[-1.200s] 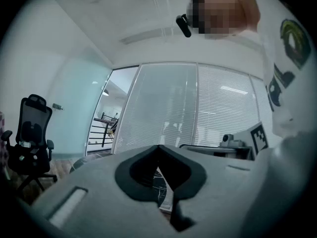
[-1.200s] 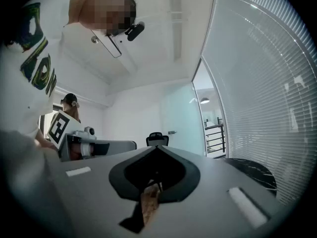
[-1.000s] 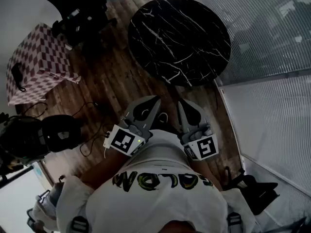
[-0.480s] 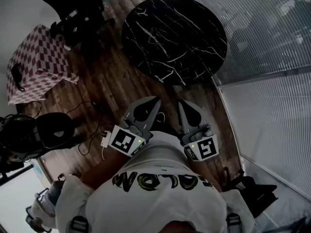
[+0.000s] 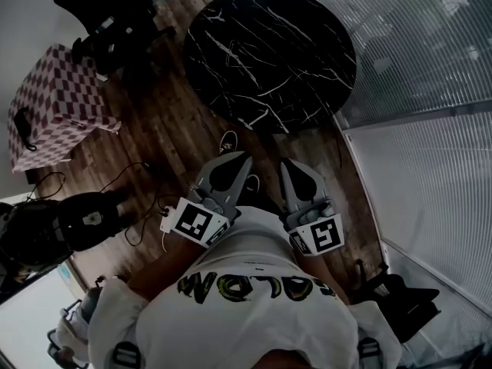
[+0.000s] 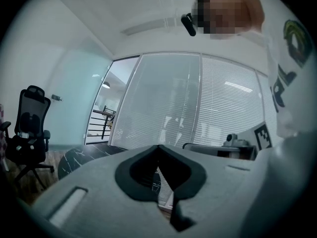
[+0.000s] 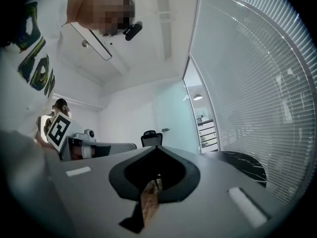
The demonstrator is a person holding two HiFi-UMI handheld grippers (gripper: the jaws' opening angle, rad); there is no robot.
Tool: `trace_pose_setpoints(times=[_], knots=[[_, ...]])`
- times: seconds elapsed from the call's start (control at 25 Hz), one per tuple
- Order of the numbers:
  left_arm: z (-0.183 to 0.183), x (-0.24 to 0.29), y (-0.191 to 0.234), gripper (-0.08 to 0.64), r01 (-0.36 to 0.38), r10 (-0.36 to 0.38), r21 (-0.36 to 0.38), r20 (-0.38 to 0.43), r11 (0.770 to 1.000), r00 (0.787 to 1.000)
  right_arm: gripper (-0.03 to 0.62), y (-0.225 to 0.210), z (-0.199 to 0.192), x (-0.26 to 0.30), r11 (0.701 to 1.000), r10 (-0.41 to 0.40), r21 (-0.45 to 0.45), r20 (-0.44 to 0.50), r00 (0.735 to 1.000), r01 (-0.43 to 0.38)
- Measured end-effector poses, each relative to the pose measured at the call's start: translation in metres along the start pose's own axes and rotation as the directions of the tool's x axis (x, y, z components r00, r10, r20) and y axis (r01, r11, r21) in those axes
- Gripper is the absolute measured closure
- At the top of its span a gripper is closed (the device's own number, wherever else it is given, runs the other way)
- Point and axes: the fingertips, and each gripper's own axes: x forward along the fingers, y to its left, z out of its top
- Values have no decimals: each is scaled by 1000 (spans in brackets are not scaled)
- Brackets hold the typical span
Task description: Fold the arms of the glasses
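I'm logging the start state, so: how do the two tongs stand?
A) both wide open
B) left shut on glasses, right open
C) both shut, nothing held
C: the left tongs and the right tongs each show their tips meeting with nothing between them.

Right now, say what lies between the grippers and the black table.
No glasses show. The left gripper and right gripper, both shut, face the table across wood floor; only a small pale thing, too small to name, lies near its edge.
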Motion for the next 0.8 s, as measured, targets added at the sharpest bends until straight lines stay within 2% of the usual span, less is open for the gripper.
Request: trace_pose_setpoints(times=[0.36,0.8], knots=[[10,30,57,557,-11,11,-43,16,999,1000,592,-22,-3,63,999,21,-25,-48,999,-22],[45,65,178,557,-31,32,-65,19,997,999,592,-39,7,203,997,62,-37,-81,995,-65]])
